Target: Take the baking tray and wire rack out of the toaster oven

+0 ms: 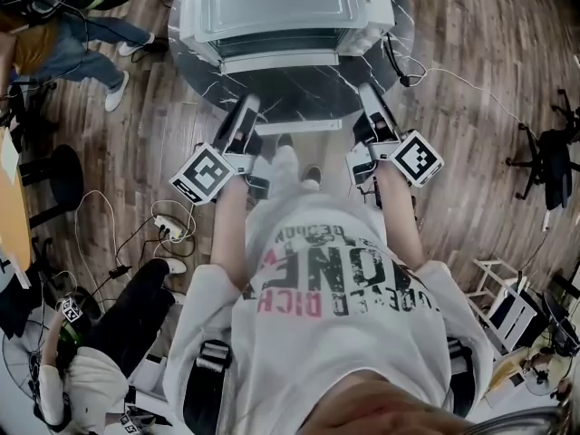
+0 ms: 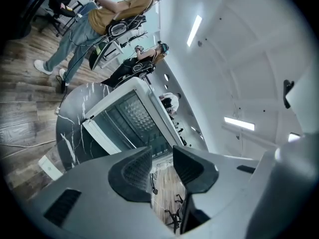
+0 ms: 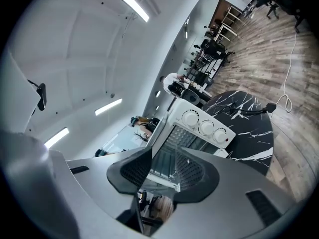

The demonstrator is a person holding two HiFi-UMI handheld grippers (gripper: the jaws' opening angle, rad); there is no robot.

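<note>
The toaster oven (image 1: pixel 281 7) is white and stands on a black table (image 1: pixel 308 91) veined white like marble. The floor (image 1: pixel 471 62) is grey-brown wood plank. The left gripper (image 1: pixel 247 107) and right gripper (image 1: pixel 367 91) are grey, and their cubes carry black-and-white square markers.

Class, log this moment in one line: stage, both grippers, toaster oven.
stage: pre-grasp | left gripper: open, empty | right gripper: open, empty | toaster oven: on marble table, untouched by either gripper

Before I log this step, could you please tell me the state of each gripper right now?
Left gripper: open, nothing between its jaws.
Right gripper: open, nothing between its jaws.
</note>
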